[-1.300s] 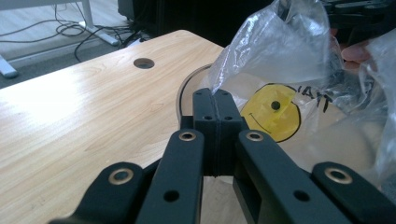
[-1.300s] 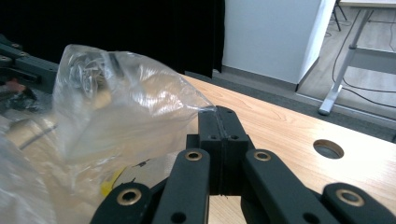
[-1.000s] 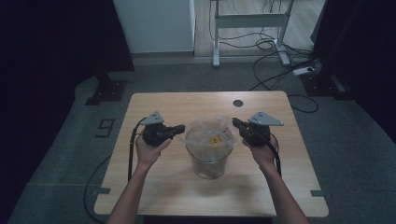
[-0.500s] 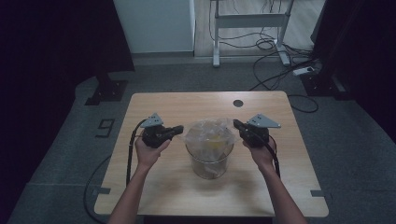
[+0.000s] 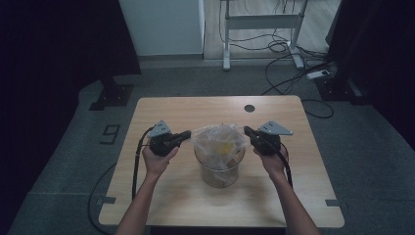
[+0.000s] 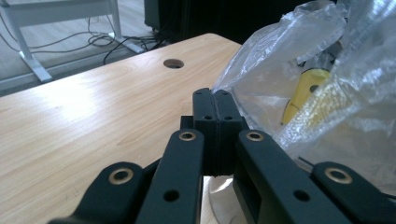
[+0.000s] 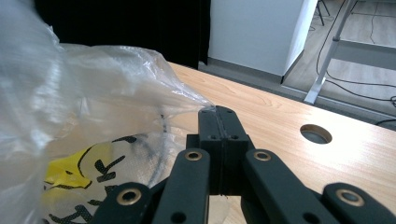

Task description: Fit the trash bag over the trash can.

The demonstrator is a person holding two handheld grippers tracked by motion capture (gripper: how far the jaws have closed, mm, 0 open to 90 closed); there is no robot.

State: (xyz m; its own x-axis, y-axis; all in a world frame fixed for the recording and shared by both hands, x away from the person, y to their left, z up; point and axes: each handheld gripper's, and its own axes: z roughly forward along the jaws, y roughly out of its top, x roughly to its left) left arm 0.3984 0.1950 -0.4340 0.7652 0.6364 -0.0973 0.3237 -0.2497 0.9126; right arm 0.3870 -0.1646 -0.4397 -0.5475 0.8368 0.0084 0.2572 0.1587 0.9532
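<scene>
Plastic bag (image 5: 219, 142), clear and crinkled, sits in a round bin (image 5: 218, 171) at the middle of the pale wooden surface (image 5: 161, 196), its rim flared out over the bin's top. Around the surface runs grey floor; a white cabinet (image 5: 164, 27) and a white-legged frame (image 5: 259, 24) stand behind, with cables (image 5: 288, 73) strewn across the floor and dark curtains on both sides. A round cable hole (image 5: 249, 108) sits near the surface's far edge. Inside the bag shows something yellow with black print (image 7: 74, 175), and it glows yellow through the film in the left gripper view too (image 6: 306, 91). Now the tongs: the left tongs (image 5: 185, 134) are pressed together right at the bag's left edge, though I cannot tell whether any film is caught. The right tongs (image 5: 247, 131) are clamped too, and in the right gripper view a drawn-out corner of film runs straight to their tip (image 7: 217, 110). Both forearms come in from the near edge, flanking the bin.
</scene>
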